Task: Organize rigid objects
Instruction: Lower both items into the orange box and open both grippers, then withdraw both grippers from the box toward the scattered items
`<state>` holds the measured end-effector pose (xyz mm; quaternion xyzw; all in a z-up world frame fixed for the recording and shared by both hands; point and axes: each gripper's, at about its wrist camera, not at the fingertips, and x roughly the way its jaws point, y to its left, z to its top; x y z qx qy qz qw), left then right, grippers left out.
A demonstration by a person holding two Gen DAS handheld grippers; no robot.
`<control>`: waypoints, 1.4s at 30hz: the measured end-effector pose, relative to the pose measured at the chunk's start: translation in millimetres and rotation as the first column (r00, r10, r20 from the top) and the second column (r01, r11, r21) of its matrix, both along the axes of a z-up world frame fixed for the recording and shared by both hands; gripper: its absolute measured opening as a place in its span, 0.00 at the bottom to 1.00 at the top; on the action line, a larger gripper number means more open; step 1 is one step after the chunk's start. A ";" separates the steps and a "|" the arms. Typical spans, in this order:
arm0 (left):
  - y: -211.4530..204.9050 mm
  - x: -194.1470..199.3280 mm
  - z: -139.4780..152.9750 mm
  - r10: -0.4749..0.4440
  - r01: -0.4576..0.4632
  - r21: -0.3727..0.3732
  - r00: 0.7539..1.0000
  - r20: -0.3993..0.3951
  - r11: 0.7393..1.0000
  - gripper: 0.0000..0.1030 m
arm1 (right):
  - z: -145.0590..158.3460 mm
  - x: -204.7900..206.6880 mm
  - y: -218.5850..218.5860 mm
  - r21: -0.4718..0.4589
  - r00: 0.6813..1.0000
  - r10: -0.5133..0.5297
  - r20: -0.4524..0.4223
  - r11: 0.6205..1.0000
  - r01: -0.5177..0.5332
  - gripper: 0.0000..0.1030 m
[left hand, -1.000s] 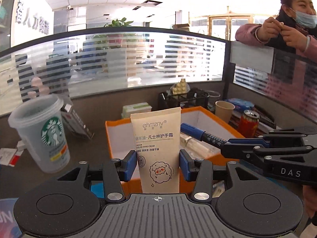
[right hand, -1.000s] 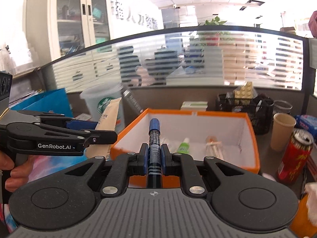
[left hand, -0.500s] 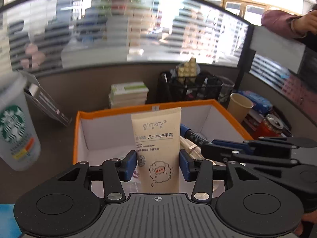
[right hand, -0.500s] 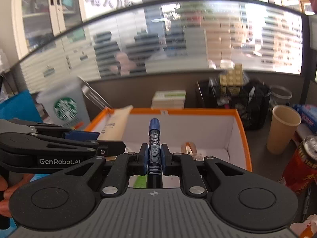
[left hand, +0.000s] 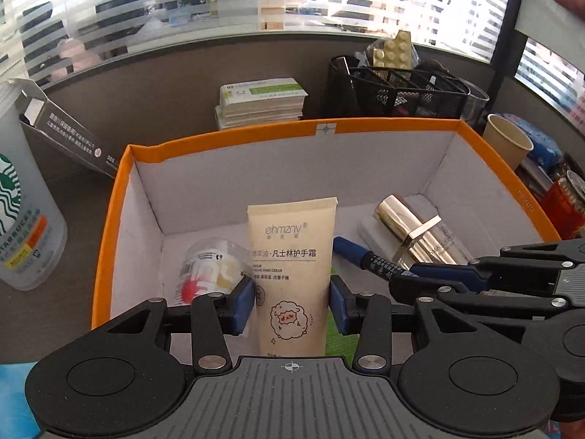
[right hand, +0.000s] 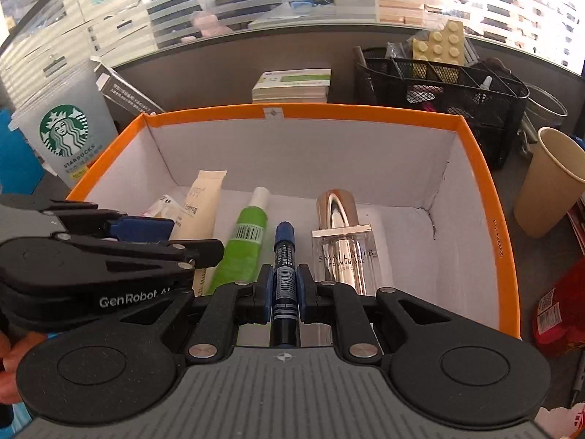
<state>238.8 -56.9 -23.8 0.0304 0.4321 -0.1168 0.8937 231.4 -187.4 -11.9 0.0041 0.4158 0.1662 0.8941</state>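
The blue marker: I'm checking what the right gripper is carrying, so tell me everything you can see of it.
The blue marker is a slim pen with a dark blue barrel, a blue cap at the far end and a white printed label with barcode-like lines. It looks like hard plastic. The right gripper is shut on its barrel, cap pointing away from the camera, tilted down over the orange box. It hangs between a green tube and a clear gold-capped bottle lying inside; whether it touches them cannot be told.
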 end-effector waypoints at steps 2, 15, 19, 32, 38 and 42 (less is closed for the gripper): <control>0.7 -0.4 -0.6 0.000 0.000 0.009 1.000 -0.005 1.000 0.40 | 0.9 -0.7 3.4 -0.026 1.000 0.007 0.005 1.000 -0.007 0.13; 18.6 -26.1 34.5 0.052 -0.063 0.054 0.980 0.192 0.997 0.81 | 28.9 -21.9 -9.1 0.003 0.990 -0.070 0.126 0.997 0.071 0.54; 33.7 -54.1 60.7 0.072 -0.082 0.018 0.942 0.327 0.996 1.00 | 50.3 -45.9 -16.6 0.033 0.977 -0.077 0.199 0.997 0.071 0.70; 84.6 -170.4 78.2 0.006 0.014 -0.035 0.858 0.514 0.999 1.00 | 72.1 -165.0 -19.5 0.035 0.920 -0.051 0.388 0.999 0.040 1.00; 97.0 -197.0 39.4 -0.071 0.076 0.010 0.884 0.461 0.997 1.00 | 37.6 -206.0 -10.8 -0.030 0.927 -0.001 0.376 0.999 0.013 1.00; 82.9 -199.1 6.0 -0.150 0.132 0.073 0.904 0.400 0.989 1.00 | 0.0 -202.9 -0.9 -0.072 0.948 -0.017 0.319 0.997 0.042 1.00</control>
